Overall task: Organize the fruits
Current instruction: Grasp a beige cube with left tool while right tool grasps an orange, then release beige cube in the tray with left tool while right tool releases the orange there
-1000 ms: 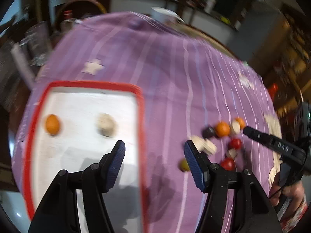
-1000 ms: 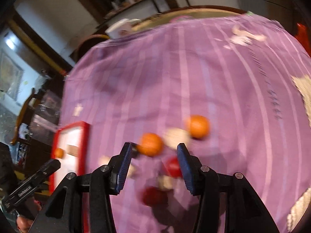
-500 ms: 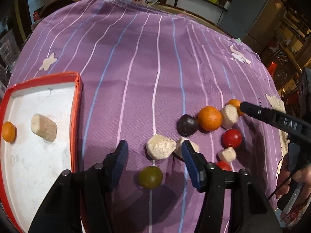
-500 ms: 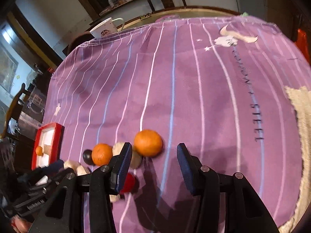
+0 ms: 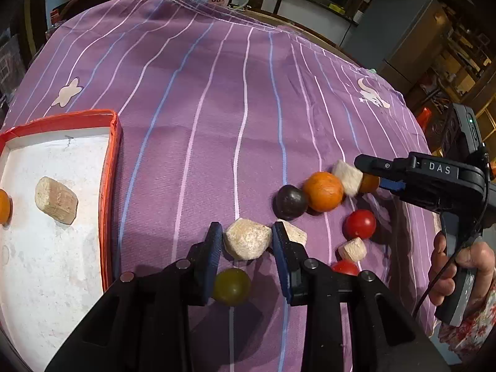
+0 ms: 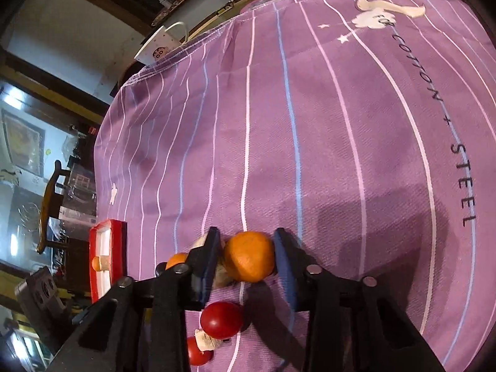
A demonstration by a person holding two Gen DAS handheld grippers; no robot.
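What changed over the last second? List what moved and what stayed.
The left gripper swung right from over the red-rimmed tray and now brackets a beige chunk. The right gripper advanced to straddle the small orange. Neither has closed yet. Unchanged: the tray's beige piece and orange.
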